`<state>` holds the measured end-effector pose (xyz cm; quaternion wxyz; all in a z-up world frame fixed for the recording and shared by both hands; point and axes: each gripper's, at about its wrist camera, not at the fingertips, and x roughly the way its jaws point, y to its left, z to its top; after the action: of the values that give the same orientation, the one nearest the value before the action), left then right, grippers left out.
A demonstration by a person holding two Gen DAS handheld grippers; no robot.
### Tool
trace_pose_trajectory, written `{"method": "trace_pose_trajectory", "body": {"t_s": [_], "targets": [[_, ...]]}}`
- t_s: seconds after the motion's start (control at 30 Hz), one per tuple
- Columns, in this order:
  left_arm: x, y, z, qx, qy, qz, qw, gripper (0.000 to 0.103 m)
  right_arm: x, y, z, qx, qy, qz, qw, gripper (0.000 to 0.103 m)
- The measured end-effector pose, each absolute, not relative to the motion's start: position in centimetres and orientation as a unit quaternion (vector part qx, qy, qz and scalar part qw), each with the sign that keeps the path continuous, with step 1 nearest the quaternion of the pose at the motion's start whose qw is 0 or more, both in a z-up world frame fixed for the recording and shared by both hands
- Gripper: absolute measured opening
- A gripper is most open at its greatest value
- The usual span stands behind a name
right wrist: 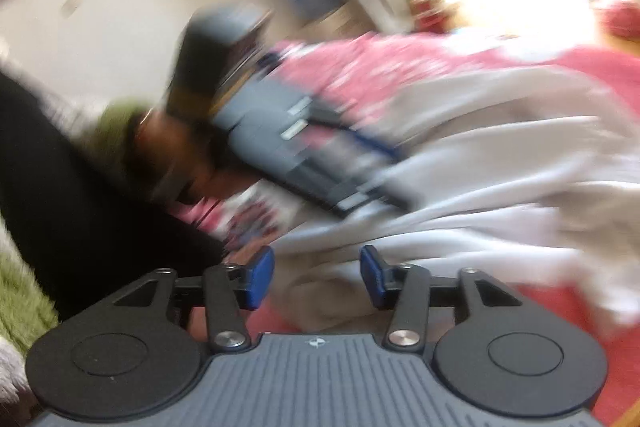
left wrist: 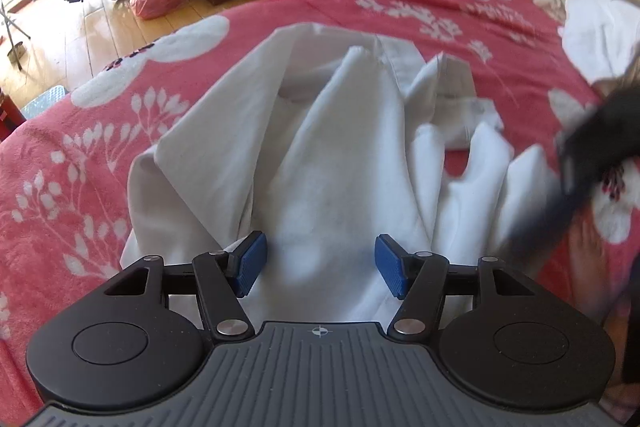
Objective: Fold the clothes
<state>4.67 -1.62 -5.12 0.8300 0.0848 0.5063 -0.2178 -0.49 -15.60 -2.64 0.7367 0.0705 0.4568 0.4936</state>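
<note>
white garment lies rumpled on the pink floral bedspread, w/ ridges fanning from 6 toward 12 o'clock and a loose sleeve-like bit at 2 o'clock. left gripper hangs over its near edge, jaws about half apart, blue pads clear of cloth, nothing held. right gripper also about half apart, empty, over the hem at the garment's side; that view is badly smeared. step looks like between grabs: cloth let go, not flat yet. next prob needs both grippers to pinch edges and pull the wrinkles out before any fold. more white clothes piled at 2 o'clock.
</note>
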Motion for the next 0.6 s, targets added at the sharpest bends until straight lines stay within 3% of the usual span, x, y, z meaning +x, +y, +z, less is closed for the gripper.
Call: {"method": "trace_pose_trajectory", "body": {"t_s": [0.17,0.3,0.4,0.47,0.6], "targets": [[4.1,-2.2,-5.5,0.122,0.502,-0.207,0.831,0.053,2.4,-18.8,-3.3,0.105,0.455,0.381,0.798,0.057],[3.9,-1.7,-4.6,0.116,0.504,-0.207,0.830,0.055,4.2,-19.9,-3.9,0.110,0.447,0.346,0.817,0.057],[3.6,-0.7,-3.3,0.095,0.506,-0.212,0.830,0.060,4.8,-19.7,-4.5,0.107,0.434,0.347,0.825,0.063],[3.3,0.4,-2.3,0.079,0.514,-0.216,0.827,0.072,5.1,-19.1,-4.4,0.098,0.418,0.352,0.832,0.072],[2.6,2.1,-1.3,0.050,0.535,-0.236,0.810,0.083,6.7,-17.0,-3.6,0.055,0.387,0.369,0.843,0.084]]}}
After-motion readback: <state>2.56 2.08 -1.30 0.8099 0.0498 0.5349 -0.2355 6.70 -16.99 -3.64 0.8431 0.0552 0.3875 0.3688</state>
